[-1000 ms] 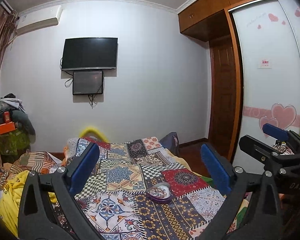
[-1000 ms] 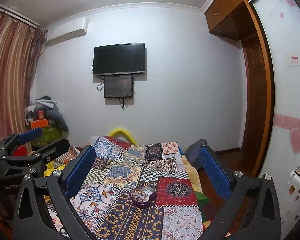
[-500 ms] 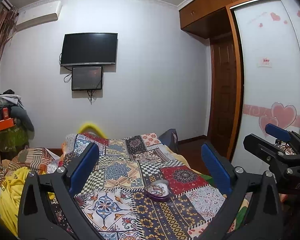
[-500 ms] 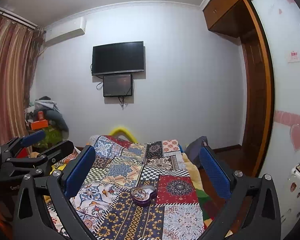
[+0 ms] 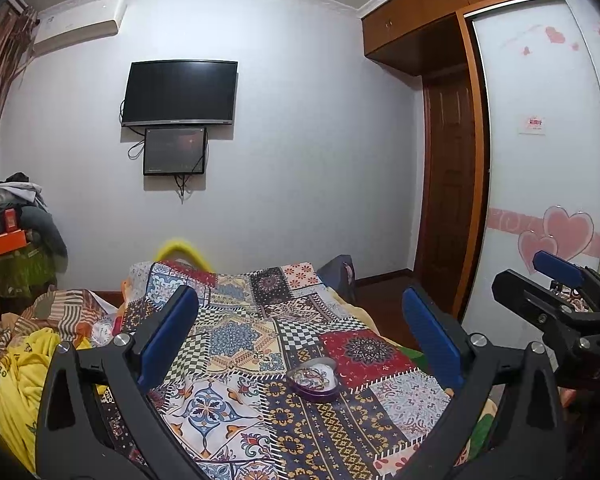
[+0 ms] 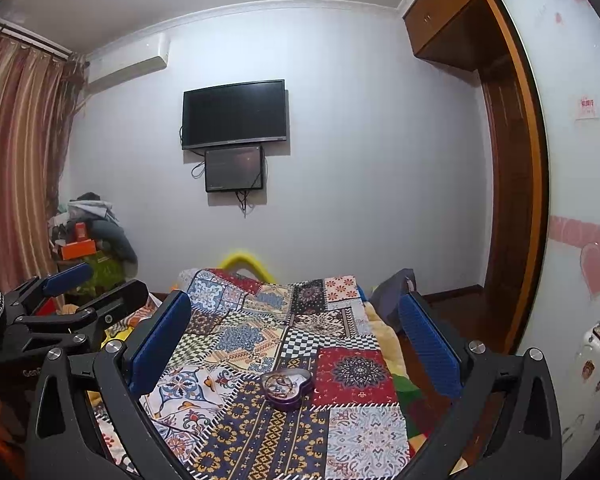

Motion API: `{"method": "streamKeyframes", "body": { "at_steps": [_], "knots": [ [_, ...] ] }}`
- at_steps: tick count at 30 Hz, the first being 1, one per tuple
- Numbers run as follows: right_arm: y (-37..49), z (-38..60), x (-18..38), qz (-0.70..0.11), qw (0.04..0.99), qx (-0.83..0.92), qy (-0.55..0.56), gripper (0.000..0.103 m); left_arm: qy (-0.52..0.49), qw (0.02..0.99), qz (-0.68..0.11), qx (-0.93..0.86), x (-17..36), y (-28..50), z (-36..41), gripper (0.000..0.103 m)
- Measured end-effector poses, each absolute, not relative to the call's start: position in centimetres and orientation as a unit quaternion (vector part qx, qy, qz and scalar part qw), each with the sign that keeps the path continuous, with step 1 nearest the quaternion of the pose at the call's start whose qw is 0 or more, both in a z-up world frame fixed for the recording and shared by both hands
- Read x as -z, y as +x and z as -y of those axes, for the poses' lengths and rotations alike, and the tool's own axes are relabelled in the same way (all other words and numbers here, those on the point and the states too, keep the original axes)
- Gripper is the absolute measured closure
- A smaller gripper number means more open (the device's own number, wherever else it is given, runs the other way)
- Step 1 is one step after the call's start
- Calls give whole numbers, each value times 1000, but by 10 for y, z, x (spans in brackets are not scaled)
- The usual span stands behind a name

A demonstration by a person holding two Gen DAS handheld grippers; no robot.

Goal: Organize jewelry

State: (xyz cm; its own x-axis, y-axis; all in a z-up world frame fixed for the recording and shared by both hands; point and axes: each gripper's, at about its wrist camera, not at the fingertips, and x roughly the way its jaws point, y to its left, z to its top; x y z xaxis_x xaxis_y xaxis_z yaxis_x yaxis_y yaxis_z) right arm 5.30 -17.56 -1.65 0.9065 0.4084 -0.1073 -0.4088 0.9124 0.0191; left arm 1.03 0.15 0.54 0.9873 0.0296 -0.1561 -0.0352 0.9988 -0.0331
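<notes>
- Left tool (image 5: 300, 332): blue pads spread wide, nothing between them; held above the near end of the bed, well short of the tin.
- Bed (image 5: 236, 332): patchwork cover, running from near to the far wall; yellow clothing (image 5: 24, 376) heaped at its left edge.
- Heart-shaped tin (image 5: 314, 378): purple, lid off or absent, lying on the cover at mid-bed, just left of the red patch. Tangled pieces of jewelry (image 6: 282, 382) lie inside; single items too small to tell.
- Right tool (image 6: 296, 332): pads likewise spread, empty, level with the other tool.
- Progress: no loose jewelry is visible on the cover. This fits either pieces gathered into the tin, or a tin waiting to be sorted; the pictures do not settle which.
- Wardrobe (image 5: 540, 160): far right, heart stickers.
</notes>
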Motion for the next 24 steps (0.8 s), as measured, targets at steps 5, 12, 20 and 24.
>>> {"method": "streamKeyframes", "body": {
  "at_steps": [5,12,20,24],
  "knots": [
    [53,176,17,-56,976,-210,-1,0,-23,996,-81,-16,-5,13,-2,1],
    [53,176,16,-56,976,-210,-1,0,-22,996,-80,-17,-5,11,-1,1],
    [53,175,14,-57,976,-210,0,0,-21,996,-80,-19,-5,11,1,1],
    [54,175,13,-57,976,-209,0,0,-20,997,-76,-22,-6,10,3,0]
  ]
}}
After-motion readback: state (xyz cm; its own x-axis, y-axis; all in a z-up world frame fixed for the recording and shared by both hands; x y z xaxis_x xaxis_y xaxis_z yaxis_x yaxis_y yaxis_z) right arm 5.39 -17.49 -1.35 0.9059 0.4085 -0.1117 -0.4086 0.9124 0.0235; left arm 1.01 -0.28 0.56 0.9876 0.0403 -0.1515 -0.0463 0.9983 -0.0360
